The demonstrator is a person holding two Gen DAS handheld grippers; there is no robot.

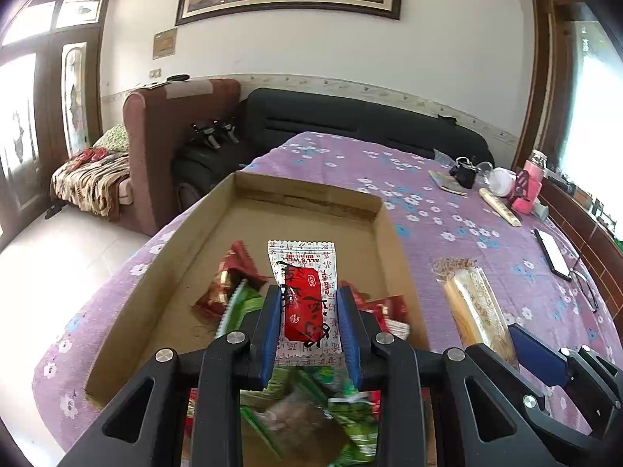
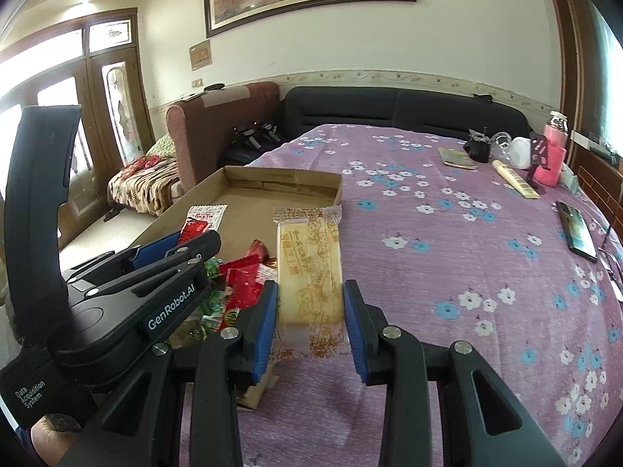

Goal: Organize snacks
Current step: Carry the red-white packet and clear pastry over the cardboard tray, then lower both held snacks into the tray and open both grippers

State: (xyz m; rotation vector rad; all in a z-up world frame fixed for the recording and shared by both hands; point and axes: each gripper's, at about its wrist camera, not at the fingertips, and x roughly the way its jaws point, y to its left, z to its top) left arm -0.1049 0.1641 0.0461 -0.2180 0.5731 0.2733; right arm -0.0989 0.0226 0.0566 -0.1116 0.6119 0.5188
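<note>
My left gripper [image 1: 308,292] is shut on a red and white snack packet [image 1: 301,260], held above a shallow cardboard tray [image 1: 175,257]. Red wrapped snacks [image 1: 229,280] and green wrapped ones [image 1: 311,408] lie in the tray's near end. My right gripper [image 2: 310,288] is shut on a long yellow cake packet [image 2: 307,249] in clear wrap, just right of the tray's [image 2: 280,179] right wall. In the right wrist view the left gripper [image 2: 198,241] appears on the left with its packet [image 2: 204,216]. The left wrist view shows the cake packet [image 1: 479,311] at right.
The table wears a purple flowered cloth [image 2: 447,264]. A phone [image 2: 576,233], a pink bottle [image 2: 551,155], a white object [image 2: 521,151], a small book [image 2: 455,157] and a wrapped stick [image 2: 514,179] sit at the far right. A black sofa [image 2: 389,109] and brown armchair [image 2: 218,124] stand behind.
</note>
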